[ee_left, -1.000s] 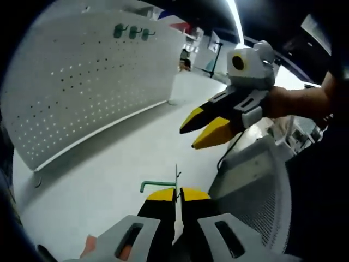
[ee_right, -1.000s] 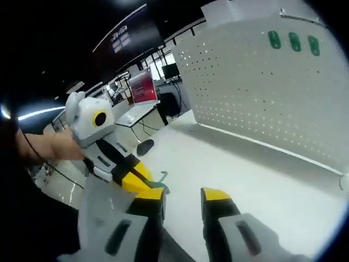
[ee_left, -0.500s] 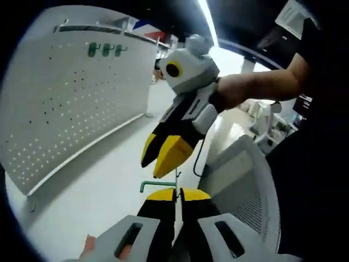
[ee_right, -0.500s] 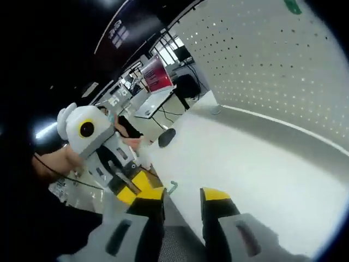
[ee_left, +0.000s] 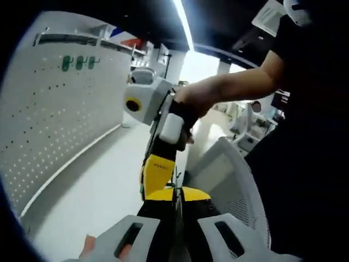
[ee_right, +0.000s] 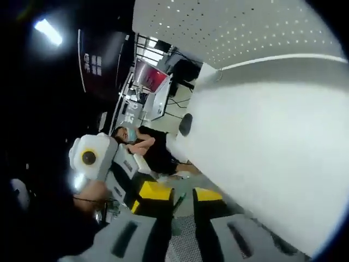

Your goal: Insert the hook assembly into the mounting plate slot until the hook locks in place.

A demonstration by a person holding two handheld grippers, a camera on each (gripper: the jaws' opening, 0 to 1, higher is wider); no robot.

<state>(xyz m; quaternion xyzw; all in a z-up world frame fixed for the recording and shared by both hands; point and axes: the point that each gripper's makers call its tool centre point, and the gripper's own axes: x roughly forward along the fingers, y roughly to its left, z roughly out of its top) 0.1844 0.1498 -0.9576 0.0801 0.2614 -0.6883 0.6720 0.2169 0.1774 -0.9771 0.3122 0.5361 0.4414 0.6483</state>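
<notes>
My left gripper (ee_left: 178, 194) is shut on the thin plate of the green hook assembly (ee_left: 175, 190), holding it in the air above the white table (ee_left: 103, 196). The right gripper (ee_left: 157, 170) comes down from above, its yellow tips right at the hook. In the right gripper view the green hook (ee_right: 179, 201) lies between the jaws of my right gripper (ee_right: 184, 194), which stand a small gap apart on either side of it. The left gripper (ee_right: 137, 204) reaches in from the left. The white pegboard mounting plate (ee_left: 43, 120) stands far left, carrying three green hooks (ee_left: 79, 62).
A white mesh chair back (ee_left: 232, 183) sits close on the right, beside the person's arm (ee_left: 234, 87). The pegboard (ee_right: 234, 27) and table (ee_right: 272, 158) tilt steeply in the right gripper view. Another person (ee_right: 139, 144) sits at desks beyond the table's end.
The right gripper has swung down from the upper right onto the hook held by the left gripper, and its jaws have narrowed around it. Both views have rolled away from the pegboard.
</notes>
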